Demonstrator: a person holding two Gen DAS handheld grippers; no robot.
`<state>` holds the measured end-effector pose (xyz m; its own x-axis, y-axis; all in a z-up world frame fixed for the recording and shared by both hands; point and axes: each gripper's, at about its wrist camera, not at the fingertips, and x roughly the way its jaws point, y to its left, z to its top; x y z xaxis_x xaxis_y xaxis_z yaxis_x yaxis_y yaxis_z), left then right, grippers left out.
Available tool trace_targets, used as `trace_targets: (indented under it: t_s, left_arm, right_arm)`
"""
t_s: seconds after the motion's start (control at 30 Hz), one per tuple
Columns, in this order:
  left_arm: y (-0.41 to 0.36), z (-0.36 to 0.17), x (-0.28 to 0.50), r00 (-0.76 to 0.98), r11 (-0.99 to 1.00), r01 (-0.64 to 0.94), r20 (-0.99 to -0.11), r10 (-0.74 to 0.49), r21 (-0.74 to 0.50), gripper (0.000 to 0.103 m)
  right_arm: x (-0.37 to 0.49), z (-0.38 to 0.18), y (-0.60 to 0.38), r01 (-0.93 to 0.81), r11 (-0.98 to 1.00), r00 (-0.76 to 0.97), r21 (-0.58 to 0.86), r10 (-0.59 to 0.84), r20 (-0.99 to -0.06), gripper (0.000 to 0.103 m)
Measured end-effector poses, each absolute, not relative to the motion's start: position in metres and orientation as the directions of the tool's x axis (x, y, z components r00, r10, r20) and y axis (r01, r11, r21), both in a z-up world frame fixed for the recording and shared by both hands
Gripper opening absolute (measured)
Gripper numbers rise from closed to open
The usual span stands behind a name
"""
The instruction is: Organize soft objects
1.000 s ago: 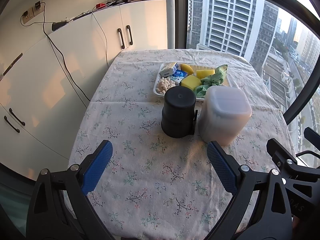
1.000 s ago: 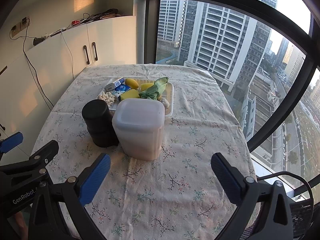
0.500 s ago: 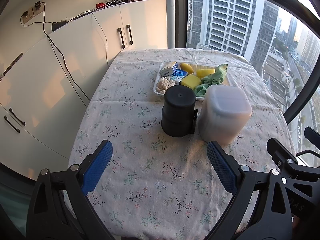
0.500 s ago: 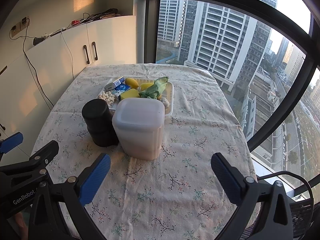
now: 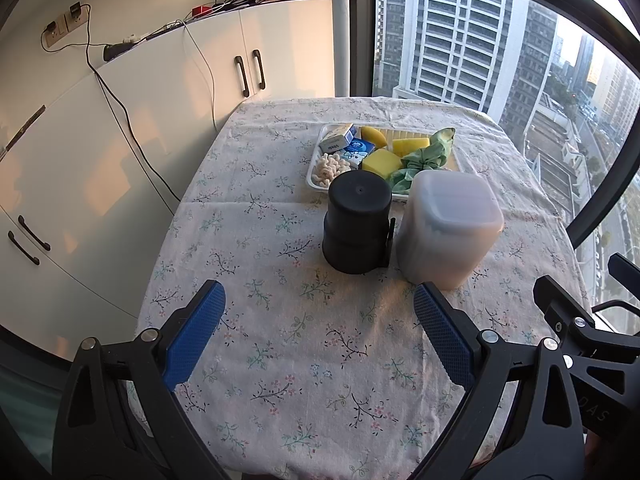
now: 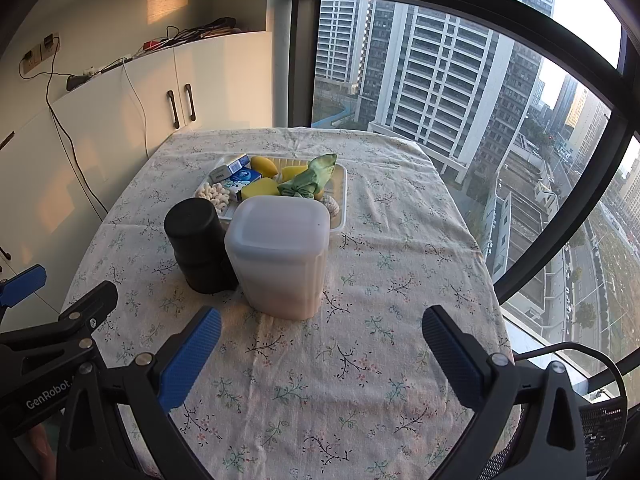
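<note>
The clearest lettering is white "GenRobot." on the black frame of the left gripper (image 6: 52, 394), which shows at the lower left edge of the right wrist view, cut off after the dot. In the left wrist view, faint raised letters "DAS" stand on the black body of the right gripper (image 5: 596, 416) at the lower right, with the rest of the word out of sight. Far ahead of both grippers, the small white carton (image 5: 336, 142) in the tray carries a short blue word too small to read.
</note>
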<state>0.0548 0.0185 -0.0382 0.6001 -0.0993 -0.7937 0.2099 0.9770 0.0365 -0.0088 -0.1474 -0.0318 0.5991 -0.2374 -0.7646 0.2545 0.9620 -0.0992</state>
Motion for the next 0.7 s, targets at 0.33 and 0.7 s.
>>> trace_targets:
  t_s: [0.33, 0.7]
  left_arm:
    - [0.025, -0.031, 0.05, 0.646, 0.978, 0.209, -0.751, -0.134, 0.005, 0.096]
    - [0.033, -0.026, 0.044, 0.76, 0.984, 0.047, -0.645, 0.075, 0.171, 0.096]
  right_arm:
    - [-0.009, -0.032, -0.148, 0.266, 0.958, 0.603, -0.103, -0.249, -0.758, 0.103]
    - [-0.009, -0.037, -0.15, 0.279, 0.955, 0.589, -0.1, -0.252, -0.768, 0.103]
